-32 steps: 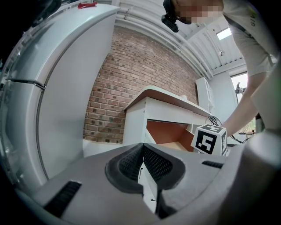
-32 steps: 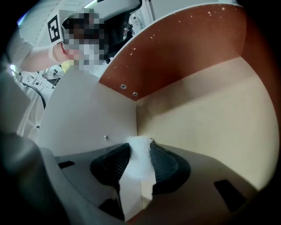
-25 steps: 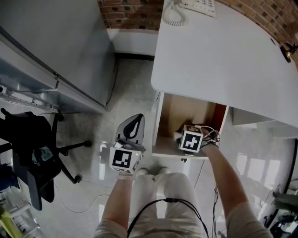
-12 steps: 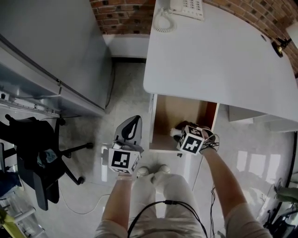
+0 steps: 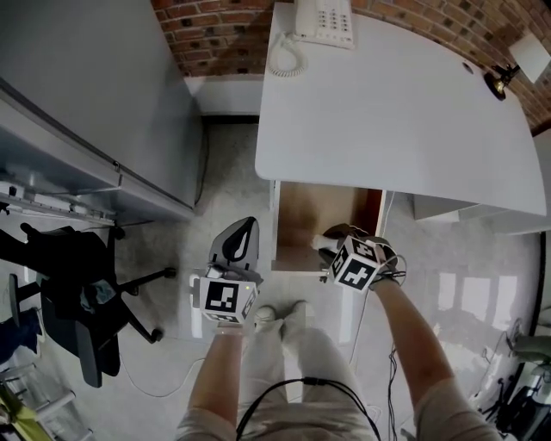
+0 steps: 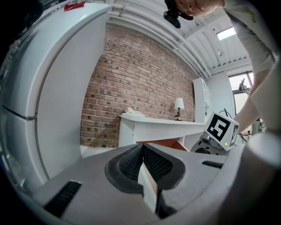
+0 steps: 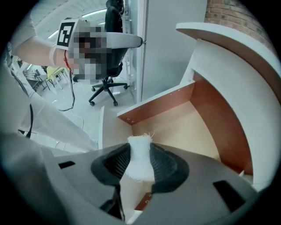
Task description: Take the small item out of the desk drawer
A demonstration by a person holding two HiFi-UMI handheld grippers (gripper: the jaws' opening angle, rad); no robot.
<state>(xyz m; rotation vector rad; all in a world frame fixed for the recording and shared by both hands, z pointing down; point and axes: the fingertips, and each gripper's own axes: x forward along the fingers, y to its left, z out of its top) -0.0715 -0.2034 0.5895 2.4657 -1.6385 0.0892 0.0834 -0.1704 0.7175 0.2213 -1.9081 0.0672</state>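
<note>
The left gripper (image 5: 242, 231) hangs just in front of the person's knees, over the pale floor (image 5: 215, 185) and left of the drawer. Its jaws are pressed together with nothing between them, as the left gripper view (image 6: 143, 163) shows plainly.

The right gripper (image 5: 334, 248) is at the front end of the open desk drawer (image 5: 277, 226). Its jaws are clenched on the small item (image 7: 139, 151), a white, fabric-like piece with a frayed top edge. It stands upright between the ribbed pads (image 7: 164, 166) of that gripper (image 7: 140, 169). In the head view the piece shows only as a pale spot (image 5: 319, 243) at the jaw tips, over the front part of the drawer. The drawer's bare wooden floor (image 7: 175, 121) and reddish side wall lie beyond it.

Above the drawer spreads the white desk (image 5: 405, 103). It carries a white telephone (image 5: 324, 19) at its far edge and a small lamp (image 5: 506, 71) toward the right corner. A brick wall (image 5: 215, 30) runs behind it.

To the left stand a grey cabinet (image 5: 95, 86) and a black office chair (image 5: 73, 288).
</note>
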